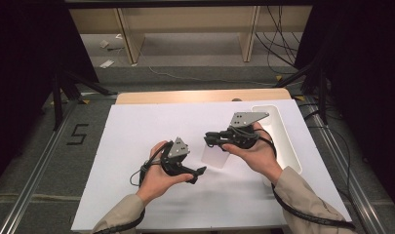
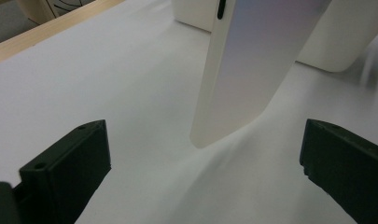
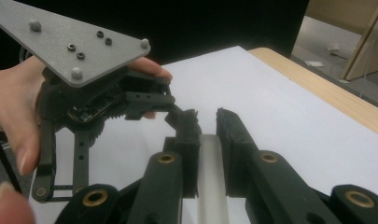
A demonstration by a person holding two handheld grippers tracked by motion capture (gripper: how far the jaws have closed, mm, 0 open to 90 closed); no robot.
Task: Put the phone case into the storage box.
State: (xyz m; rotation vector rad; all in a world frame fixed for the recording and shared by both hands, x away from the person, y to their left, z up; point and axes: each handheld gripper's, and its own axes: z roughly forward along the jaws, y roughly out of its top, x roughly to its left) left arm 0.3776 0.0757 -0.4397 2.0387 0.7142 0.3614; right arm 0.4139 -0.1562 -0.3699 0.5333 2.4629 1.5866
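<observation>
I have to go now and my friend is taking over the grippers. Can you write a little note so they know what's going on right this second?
Right gripper: jaws shut on the thin white plate, held by its top edge so it hangs down to the white table sheet.
Left gripper: jaws wide open with nothing between them, just in front of the plate's lower end.
White tray: sits at the right edge of the table.
Done: the plate is gripped and lifted by the right gripper.
Left: probably moving the plate on, maybe to the tray; keep the right grip firm meanwhile.
</observation>
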